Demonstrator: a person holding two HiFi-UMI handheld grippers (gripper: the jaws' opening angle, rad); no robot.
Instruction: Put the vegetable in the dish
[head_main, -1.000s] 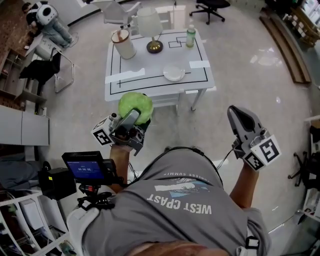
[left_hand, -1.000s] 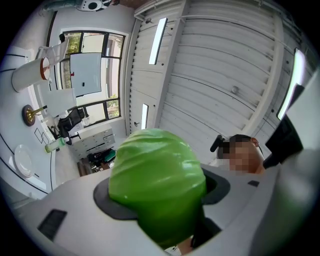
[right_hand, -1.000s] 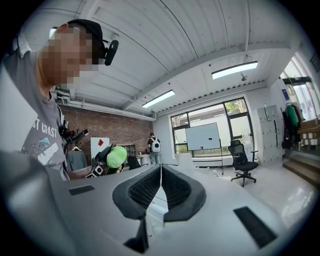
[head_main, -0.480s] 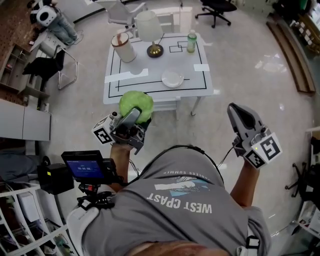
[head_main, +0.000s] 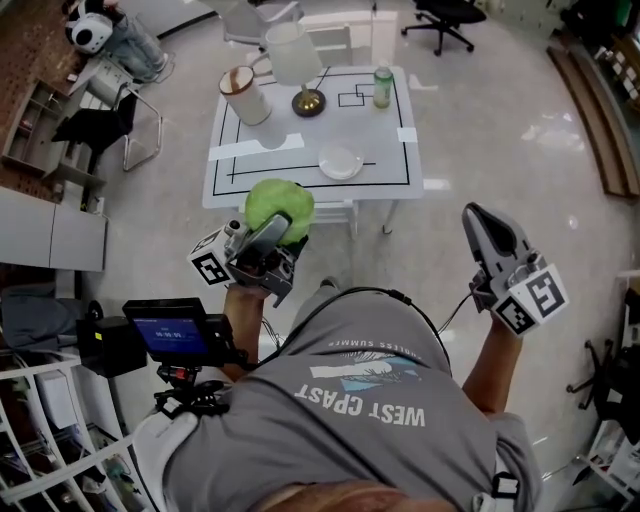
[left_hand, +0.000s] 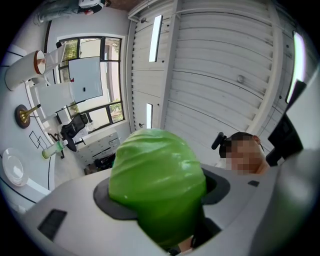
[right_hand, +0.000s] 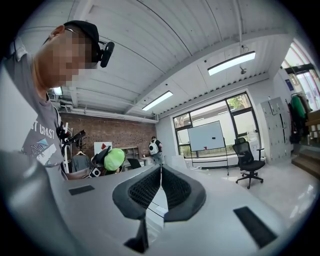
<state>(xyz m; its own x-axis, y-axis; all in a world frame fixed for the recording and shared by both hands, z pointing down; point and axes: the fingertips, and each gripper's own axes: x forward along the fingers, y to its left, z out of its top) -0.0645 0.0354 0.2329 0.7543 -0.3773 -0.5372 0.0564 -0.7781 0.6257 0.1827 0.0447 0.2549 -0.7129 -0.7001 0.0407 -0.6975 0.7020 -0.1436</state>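
Now, dish (head_main: 340, 161): white and round, sitting empty on the white table (head_main: 390, 150) ahead of the person.
Canister (head_main: 245, 95): white, brown on top, standing near the table's far left corner; what it is holding is not showing.
Vegetable (head_main: 280, 205): a round, glossy, bright green cabbage with wrinkled leaves, hanging in the air just short of the table.
Left gripper (head_main: 272, 228): pinching the cabbage between its widely spread jaws.
Right gripper (head_main: 478, 215): carrying nothing, jaws pressing together.
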